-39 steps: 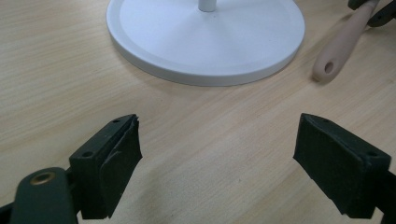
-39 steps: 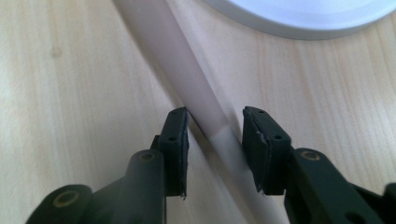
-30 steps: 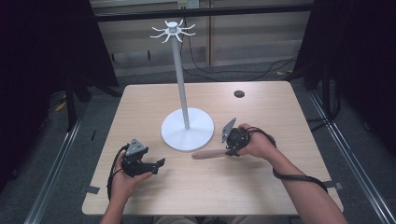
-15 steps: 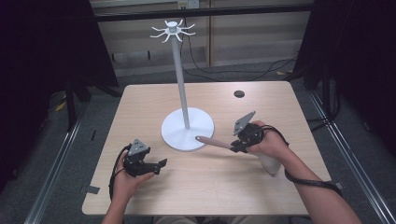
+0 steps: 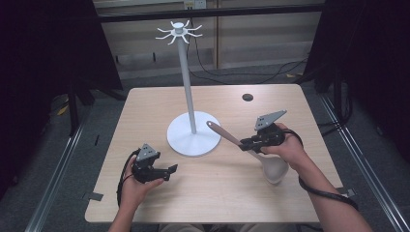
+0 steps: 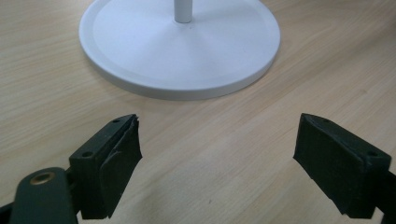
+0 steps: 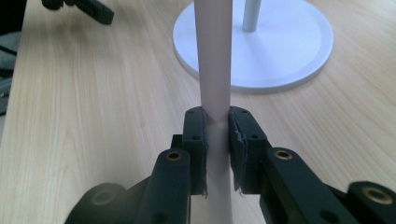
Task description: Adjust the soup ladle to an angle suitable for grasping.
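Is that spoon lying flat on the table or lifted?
Lifted: the spoon slants, handle raised toward the stand, clamped in the right hand-held gripper.

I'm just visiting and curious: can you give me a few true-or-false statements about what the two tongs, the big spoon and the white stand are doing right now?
1. The right tongs are clamped on the spoon handle. True.
2. The left tongs hold the spoon too. False: they are open with nothing between them, above the table.
3. The spoon hangs from the white stand. False: it is still in the right tongs, below the hooks.
4. The spoon's bowl is at the end nearer the person. True.
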